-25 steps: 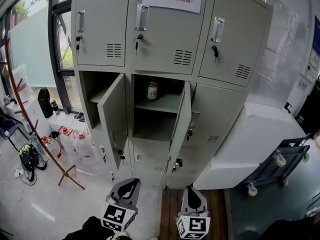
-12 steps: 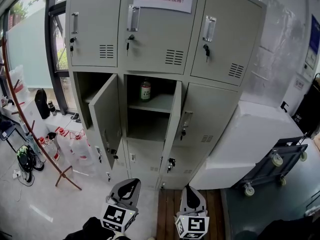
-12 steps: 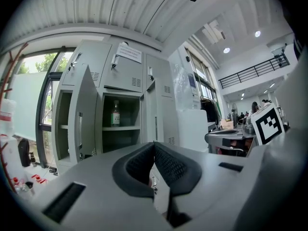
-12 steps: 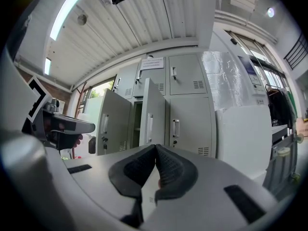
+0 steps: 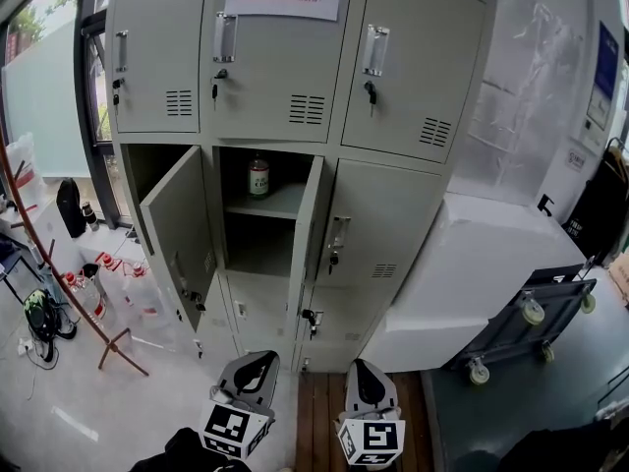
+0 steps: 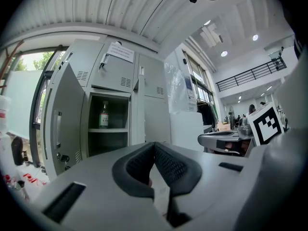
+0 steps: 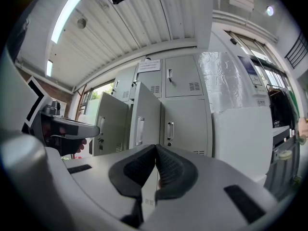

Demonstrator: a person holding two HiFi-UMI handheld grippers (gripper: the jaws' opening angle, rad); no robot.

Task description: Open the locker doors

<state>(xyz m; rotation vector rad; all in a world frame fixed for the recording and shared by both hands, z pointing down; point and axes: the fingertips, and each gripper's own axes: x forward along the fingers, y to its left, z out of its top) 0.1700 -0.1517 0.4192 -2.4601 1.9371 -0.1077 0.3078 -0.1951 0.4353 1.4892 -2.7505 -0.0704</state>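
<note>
Holding nothing, the left gripper (image 5: 254, 364) and the right gripper (image 5: 360, 374) sit at the bottom centre of the head view. Both are clenched, their dark ribbed pads pressed together. They point level at the tall pale grey metal locker cabinet (image 5: 393, 96), which fills the upper middle of the frame, well apart from them.

In its middle row, the left grey door (image 5: 182, 229) and the centre grey door (image 5: 308, 229) hang open. A small glass bottle with a red label (image 5: 258, 177) stands on the centre shelf. The middle-row right door (image 5: 388, 219) and the top row look closed, so I judge the task partly done.

Clenched jaws cannot take the slim silver handle (image 5: 337, 232). The open centre door stands just beside that handle, so a careless reach could knock the door or the hanging keys (image 5: 332, 259). A big white boxy unit (image 5: 491, 264) at the right may limit that door's swing.

Clear plastic jugs (image 5: 118, 273) and a reddish wooden stand (image 5: 59, 273) sit at the lower left. A grey wheeled trolley (image 5: 536, 313) sits at the lower right.
</note>
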